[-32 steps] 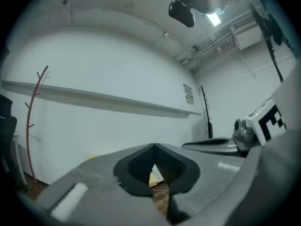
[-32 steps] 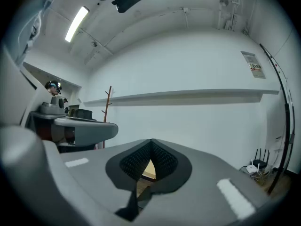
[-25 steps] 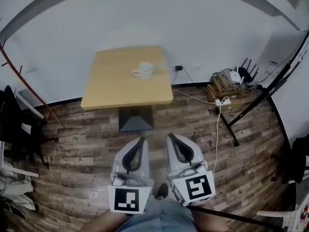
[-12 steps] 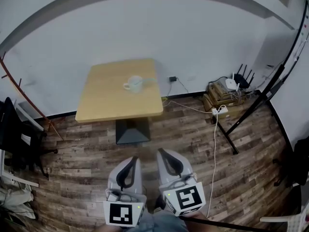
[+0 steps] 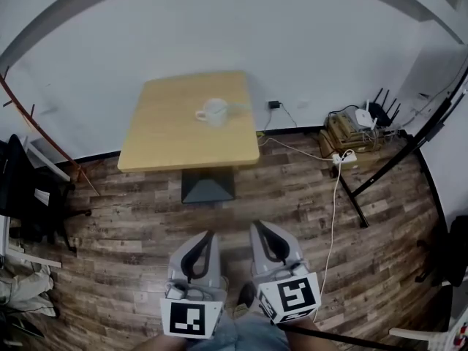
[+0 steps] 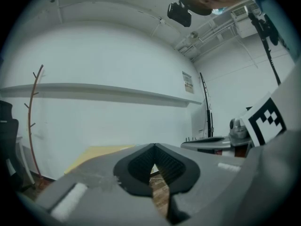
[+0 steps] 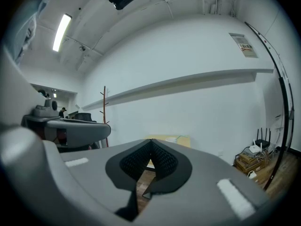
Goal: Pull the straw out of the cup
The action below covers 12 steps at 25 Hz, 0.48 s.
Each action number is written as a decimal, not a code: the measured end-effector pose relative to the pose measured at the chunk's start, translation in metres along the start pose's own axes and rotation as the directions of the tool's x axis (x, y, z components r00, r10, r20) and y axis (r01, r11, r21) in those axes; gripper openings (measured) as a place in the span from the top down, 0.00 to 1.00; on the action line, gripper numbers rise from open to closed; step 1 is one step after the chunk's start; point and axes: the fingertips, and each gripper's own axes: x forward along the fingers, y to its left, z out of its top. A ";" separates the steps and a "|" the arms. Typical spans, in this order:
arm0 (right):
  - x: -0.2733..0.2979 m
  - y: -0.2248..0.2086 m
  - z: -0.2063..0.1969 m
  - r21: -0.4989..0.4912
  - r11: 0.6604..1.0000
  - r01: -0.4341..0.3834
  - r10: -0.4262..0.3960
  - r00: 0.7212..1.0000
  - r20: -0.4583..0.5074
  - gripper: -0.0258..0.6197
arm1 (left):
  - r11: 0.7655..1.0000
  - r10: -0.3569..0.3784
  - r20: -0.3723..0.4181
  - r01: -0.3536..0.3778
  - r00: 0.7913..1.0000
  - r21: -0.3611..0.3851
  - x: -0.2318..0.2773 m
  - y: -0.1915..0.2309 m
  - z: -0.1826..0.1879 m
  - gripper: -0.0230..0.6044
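A wood-plank floor [image 5: 365, 269] is seen below a white wall [image 5: 219, 28]. A square wooden table [image 5: 164, 141] on a dark pedestal is set against that wall. Well short of the table, over the floor, the left gripper [image 5: 210, 235] and the right gripper [image 5: 257, 227] are held side by side and pointed toward it. In the left gripper view the left gripper's jaws are clenched tip to tip with nothing between them, and the right gripper's jaws are closed and empty in the same way. A white cup [image 5: 214, 112] is placed on the far half of the tabletop, nearer the right edge. The straw [image 5: 238, 107] is left in the cup, leaning out toward the tabletop's right edge.
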 end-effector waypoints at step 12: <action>0.111 0.007 0.025 -0.051 0.998 -0.034 0.034 0.999 -0.002 0.95 | 0.999 -0.010 0.076 0.013 0.997 -0.039 0.076 0.085 0.029 0.93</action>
